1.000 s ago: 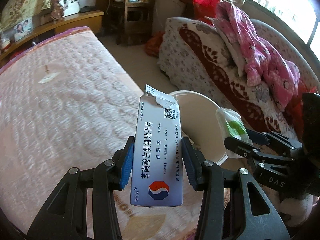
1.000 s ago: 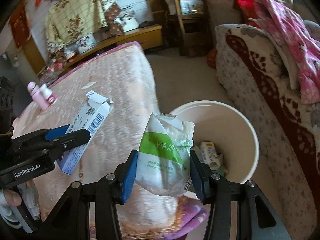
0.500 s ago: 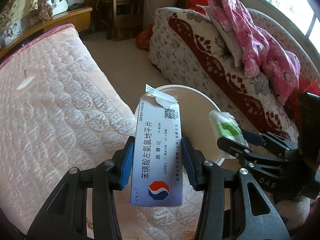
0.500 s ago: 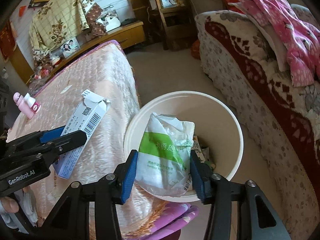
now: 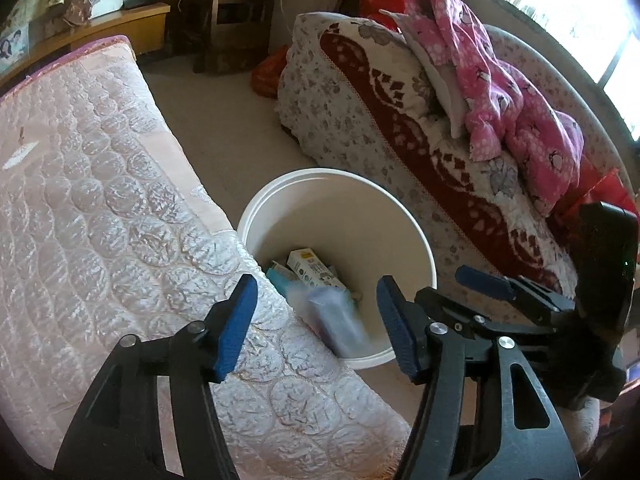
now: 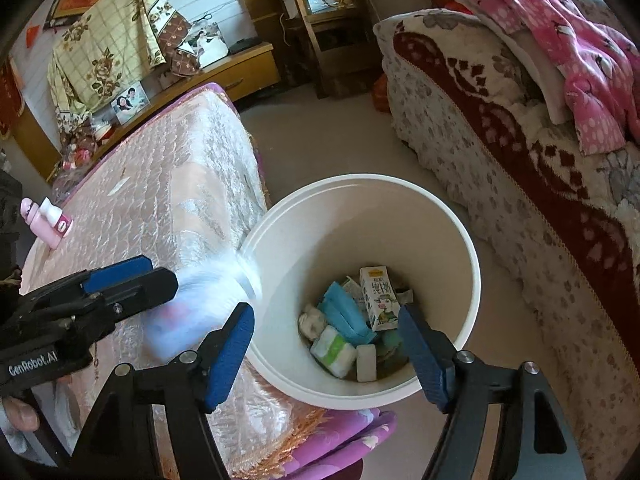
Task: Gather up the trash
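Note:
The white bucket (image 5: 340,178) (image 6: 360,182) stands on the floor between the bed and the sofa. My left gripper (image 5: 316,326) (image 6: 152,278) hangs over its near rim, jaws opening. The blue-and-white medicine box (image 5: 336,320) (image 6: 192,308) is a falling blur below the pads, free of them. My right gripper (image 6: 328,354) (image 5: 460,288) is over the bucket too, jaws opening with nothing between them. The green-and-white packet (image 6: 334,350) lies at the bottom among a milk carton (image 6: 378,298) and other trash.
The quilted pink bed (image 5: 92,200) runs along the left, touching the bucket. A pink bottle (image 6: 46,220) lies on the bed at the far left. The flowered sofa (image 5: 420,128) with a pink garment (image 5: 512,92) lies to the right. A wooden shelf stands at the back.
Both grippers have moved over the bucket and opened. The packet has dropped from the right gripper into the bucket, and the medicine box has left the left gripper and is falling.

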